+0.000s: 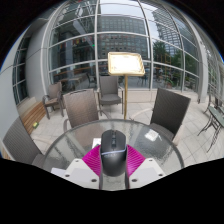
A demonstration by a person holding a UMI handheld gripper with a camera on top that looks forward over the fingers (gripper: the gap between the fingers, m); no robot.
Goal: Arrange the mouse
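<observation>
A black computer mouse (112, 148) sits lengthwise between my two fingers, its front end pointing away from me. My gripper (113, 150) is shut on it, and both pink pads (95, 160) press against its sides. The mouse is over the near part of a round glass table (70, 140). I cannot tell whether the mouse rests on the glass or is held just above it. The rear of the mouse is hidden by the gripper body.
Dark chairs ring the table: one at the far left (82, 106), one at the far right (168, 112), one at the near left (18, 142). A wooden lectern stand (126, 65) rises beyond the table. A glass-walled building (110, 30) is behind.
</observation>
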